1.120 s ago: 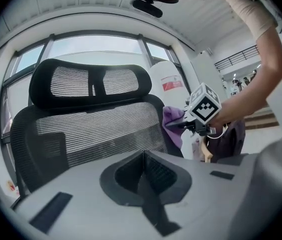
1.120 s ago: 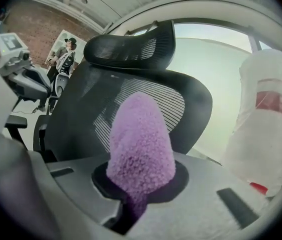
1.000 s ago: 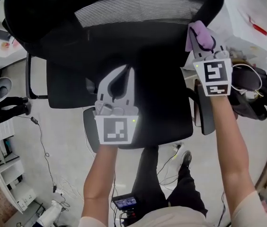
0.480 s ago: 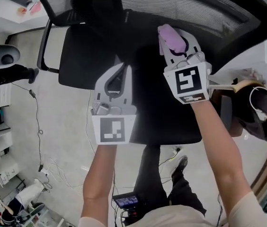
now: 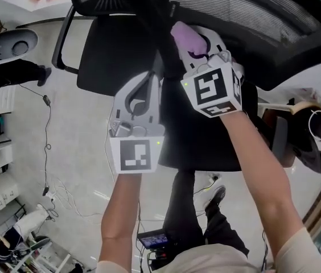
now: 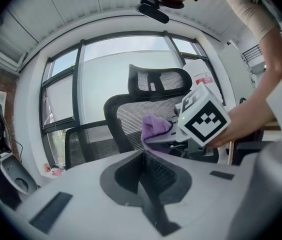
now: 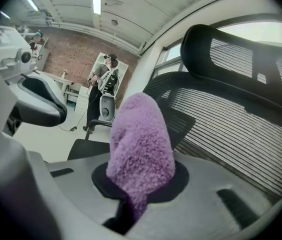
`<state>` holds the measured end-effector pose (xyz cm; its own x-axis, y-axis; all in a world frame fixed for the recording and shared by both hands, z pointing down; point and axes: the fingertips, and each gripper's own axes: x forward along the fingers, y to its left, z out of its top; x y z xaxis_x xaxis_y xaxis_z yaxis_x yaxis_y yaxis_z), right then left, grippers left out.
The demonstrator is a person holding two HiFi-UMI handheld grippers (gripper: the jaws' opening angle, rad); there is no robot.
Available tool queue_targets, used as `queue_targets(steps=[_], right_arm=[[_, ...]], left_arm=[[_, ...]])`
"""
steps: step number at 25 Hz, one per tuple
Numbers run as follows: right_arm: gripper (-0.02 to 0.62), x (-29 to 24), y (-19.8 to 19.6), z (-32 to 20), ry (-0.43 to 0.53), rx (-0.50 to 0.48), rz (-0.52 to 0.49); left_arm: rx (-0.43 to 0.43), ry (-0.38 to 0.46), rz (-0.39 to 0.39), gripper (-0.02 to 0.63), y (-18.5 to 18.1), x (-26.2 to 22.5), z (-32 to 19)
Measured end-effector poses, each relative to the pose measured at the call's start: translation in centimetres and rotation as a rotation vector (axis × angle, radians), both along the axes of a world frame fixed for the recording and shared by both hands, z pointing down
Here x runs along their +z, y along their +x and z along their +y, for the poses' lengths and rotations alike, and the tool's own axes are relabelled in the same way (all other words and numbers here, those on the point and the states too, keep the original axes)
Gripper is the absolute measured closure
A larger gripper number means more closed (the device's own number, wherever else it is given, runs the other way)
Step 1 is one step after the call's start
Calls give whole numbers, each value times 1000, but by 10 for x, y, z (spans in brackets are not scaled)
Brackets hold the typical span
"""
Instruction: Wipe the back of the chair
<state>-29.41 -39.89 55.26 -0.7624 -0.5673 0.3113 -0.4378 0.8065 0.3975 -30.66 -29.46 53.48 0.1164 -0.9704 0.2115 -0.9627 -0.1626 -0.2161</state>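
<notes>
Right gripper (image 5: 199,45): jaws clamped on a purple cloth (image 5: 183,37), a fluffy wad that stands up out of the jaws.
- Cloth sits at the lower middle of the chair back (image 5: 251,7), just beside the dark central spine (image 5: 157,16) and above the rear edge of the seat (image 5: 115,56).
- No view shows whether the pile is actually pressed to the mesh. In the right gripper view the mesh lies close on the right of the cloth.

Left gripper (image 5: 153,79): jaws pressed together, nothing between them. It hangs over the seat, near the spine, just left of the right gripper, and takes no part in the wipe.

Step, as I judge it: the wipe is under way or about to start on the lower middle of the back.

Next move calls for:
- laying the cloth flat on the mesh
- dragging it along the ribs with light, even pressure, since the mesh will likely give
- keeping the hard jaw tips off the weave

Chair back: black ribbed mesh in a thick black frame, curved, with a separate headrest (image 6: 158,81) on top. No dirt shows.
</notes>
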Motion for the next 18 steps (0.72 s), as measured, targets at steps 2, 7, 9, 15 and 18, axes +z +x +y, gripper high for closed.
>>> queue_targets(steps=[2,7,9,15,18], right_arm=[[566,-1,1,0,4,-1,4],[566,-2,20,-8,7,15,2],[568,-3,36,-14,11,33,1],[568,-6,120,-39,20,157,-1],[566,-5,187,-54,22,256,6]], left_arm=[[3,-2,4,598,2,0,-2],[34,-9,3,598,20,0,-15],[49,-15,8,598,32,1,-23],[124,-16,1,598,81,-1,-50],[181,-13,-6,598,120,-4,-62]])
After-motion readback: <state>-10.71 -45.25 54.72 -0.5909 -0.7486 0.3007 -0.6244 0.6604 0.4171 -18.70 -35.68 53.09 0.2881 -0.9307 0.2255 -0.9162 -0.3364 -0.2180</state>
